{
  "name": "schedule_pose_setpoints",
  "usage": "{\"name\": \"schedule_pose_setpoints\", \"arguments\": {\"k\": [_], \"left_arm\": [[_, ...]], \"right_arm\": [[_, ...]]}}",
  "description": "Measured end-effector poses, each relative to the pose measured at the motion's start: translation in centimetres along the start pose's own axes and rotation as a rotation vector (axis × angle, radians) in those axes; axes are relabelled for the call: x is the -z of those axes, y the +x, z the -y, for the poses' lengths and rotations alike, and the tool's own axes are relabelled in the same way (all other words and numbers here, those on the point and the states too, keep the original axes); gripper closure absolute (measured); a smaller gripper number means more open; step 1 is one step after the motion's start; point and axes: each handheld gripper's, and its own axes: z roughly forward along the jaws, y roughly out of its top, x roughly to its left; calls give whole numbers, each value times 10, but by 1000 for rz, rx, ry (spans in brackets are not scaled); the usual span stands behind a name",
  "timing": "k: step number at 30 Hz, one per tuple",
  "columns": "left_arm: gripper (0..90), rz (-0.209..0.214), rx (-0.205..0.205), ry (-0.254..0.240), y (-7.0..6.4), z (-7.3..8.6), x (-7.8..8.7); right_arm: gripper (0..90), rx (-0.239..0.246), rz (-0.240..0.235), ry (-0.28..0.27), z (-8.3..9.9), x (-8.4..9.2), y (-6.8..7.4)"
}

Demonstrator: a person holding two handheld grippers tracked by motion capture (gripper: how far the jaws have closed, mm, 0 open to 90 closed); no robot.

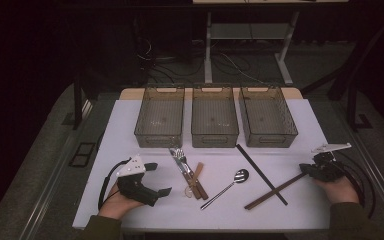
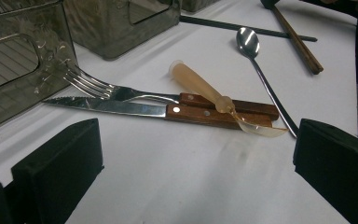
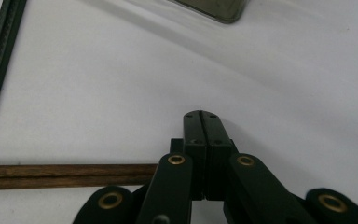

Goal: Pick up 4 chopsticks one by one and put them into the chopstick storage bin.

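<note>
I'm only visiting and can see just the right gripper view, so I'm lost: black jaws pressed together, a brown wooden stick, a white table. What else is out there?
Observer: Three clear bins stand in a row at the far side of the table.
Operator: Any cutlery?
Observer: Yes. A fork and a knife lie side by side, with a plastic spoon across their wooden handles.
Operator: Anything more?
Observer: A metal spoon lies just to their right.
Operator: And the other hand?
Observer: The left gripper is at the table's near left, jaws open, nothing between them.
</note>
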Motion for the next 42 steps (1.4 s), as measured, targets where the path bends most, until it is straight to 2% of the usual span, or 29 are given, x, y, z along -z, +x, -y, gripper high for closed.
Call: {"name": "schedule_pose_setpoints", "arguments": {"k": [31, 42], "left_arm": [[5, 4, -2, 7, -1, 0, 0], [5, 7, -6, 15, -1, 0, 0]], "right_arm": [[894, 11, 7, 47, 16, 16, 10], [894, 15, -11, 55, 30, 27, 13]]}}
